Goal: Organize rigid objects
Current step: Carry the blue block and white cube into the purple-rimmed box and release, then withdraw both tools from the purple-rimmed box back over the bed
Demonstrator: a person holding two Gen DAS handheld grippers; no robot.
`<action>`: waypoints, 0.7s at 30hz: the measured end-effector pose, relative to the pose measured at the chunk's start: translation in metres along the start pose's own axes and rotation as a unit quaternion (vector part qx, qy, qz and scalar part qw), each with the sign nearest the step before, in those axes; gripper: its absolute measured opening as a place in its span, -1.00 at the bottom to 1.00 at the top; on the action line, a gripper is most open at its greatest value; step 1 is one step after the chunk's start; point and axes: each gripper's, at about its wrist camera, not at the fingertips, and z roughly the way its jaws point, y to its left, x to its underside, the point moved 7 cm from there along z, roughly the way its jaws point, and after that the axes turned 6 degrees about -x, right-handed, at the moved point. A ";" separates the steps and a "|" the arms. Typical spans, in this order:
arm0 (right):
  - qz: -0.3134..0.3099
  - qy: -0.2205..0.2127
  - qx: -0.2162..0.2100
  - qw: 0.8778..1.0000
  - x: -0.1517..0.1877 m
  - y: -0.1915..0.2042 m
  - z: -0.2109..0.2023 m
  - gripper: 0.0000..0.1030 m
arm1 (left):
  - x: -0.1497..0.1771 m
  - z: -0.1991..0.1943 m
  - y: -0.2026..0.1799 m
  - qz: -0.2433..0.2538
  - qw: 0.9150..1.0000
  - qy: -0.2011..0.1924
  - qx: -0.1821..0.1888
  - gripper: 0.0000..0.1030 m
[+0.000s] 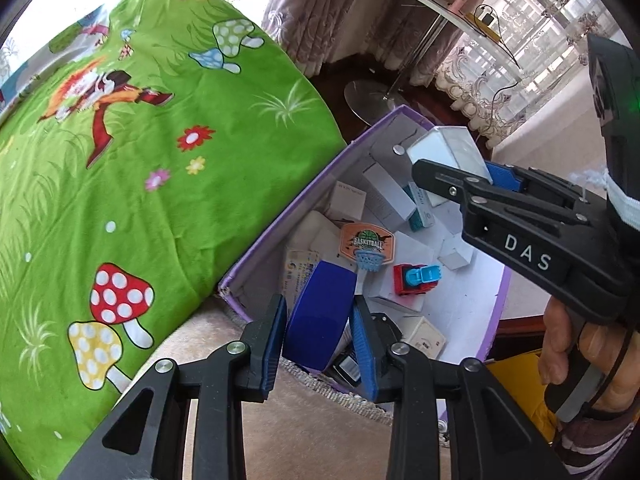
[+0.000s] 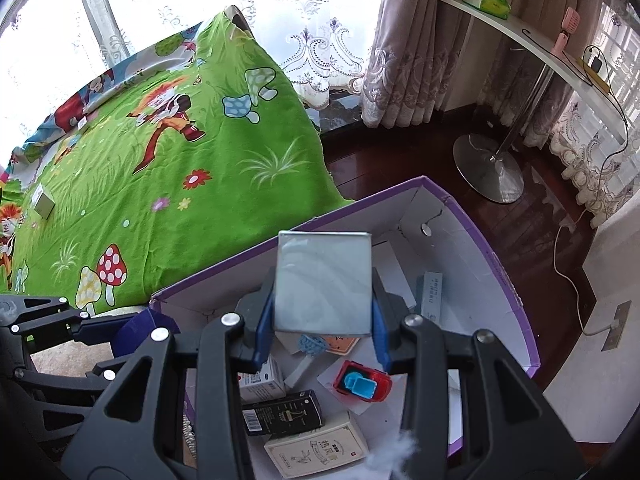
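Left hand-held gripper [image 1: 318, 332] is clamping a dark blue box [image 1: 320, 316] between its blue pads, hanging over the near corner of the purple storage box [image 1: 280, 232]. The blue box is sitting tilted in the grip, its lower edge over the storage box interior.

Right hand-held gripper [image 2: 323, 312] is clamping a pale grey-white box [image 2: 324, 284], pads pressing on its two side faces. In the left wrist view this same gripper [image 1: 460, 176] is reaching in from the right, a person's hand [image 1: 576, 356] wrapping its handle, with the white box held above the far end of the storage box.

The storage box is resting on the floor, just beside a bed covered in a green mushroom-print sheet [image 1: 140, 180]. Lying inside the storage box: a red and blue toy truck [image 2: 362, 386], a basketball-hoop card [image 1: 366, 246], a black carton [image 2: 282, 412], a cream carton [image 2: 316, 448] and several white cartons, loosely scattered. One small box [image 2: 43, 202] is lying on the bed, well apart from the storage box.
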 end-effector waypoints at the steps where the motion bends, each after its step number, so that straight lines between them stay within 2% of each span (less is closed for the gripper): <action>1: 0.001 0.001 -0.001 1.000 0.000 0.000 0.000 -0.13 | 0.000 0.000 0.000 0.000 1.000 0.000 -0.001 -0.33; 5: -0.002 0.000 -0.006 1.000 -0.003 0.006 -0.002 -0.02 | 0.000 -0.004 0.004 -0.007 1.000 0.001 0.005 -0.18; 7: -0.008 0.000 -0.009 1.000 -0.004 0.012 -0.003 0.06 | -0.001 -0.007 0.006 -0.010 1.000 0.000 0.010 -0.15; 11: -0.020 -0.001 -0.017 1.000 -0.010 0.026 -0.007 0.11 | 0.001 -0.021 0.020 -0.015 1.000 -0.005 0.006 -0.13; 15: -0.046 -0.012 -0.027 0.999 -0.030 0.052 -0.017 0.14 | 0.000 -0.047 0.057 -0.037 0.999 -0.017 -0.015 -0.12; 21: -0.113 -0.024 -0.070 0.991 -0.079 0.121 -0.031 0.20 | 0.001 -0.094 0.152 -0.114 0.991 -0.039 -0.064 -0.08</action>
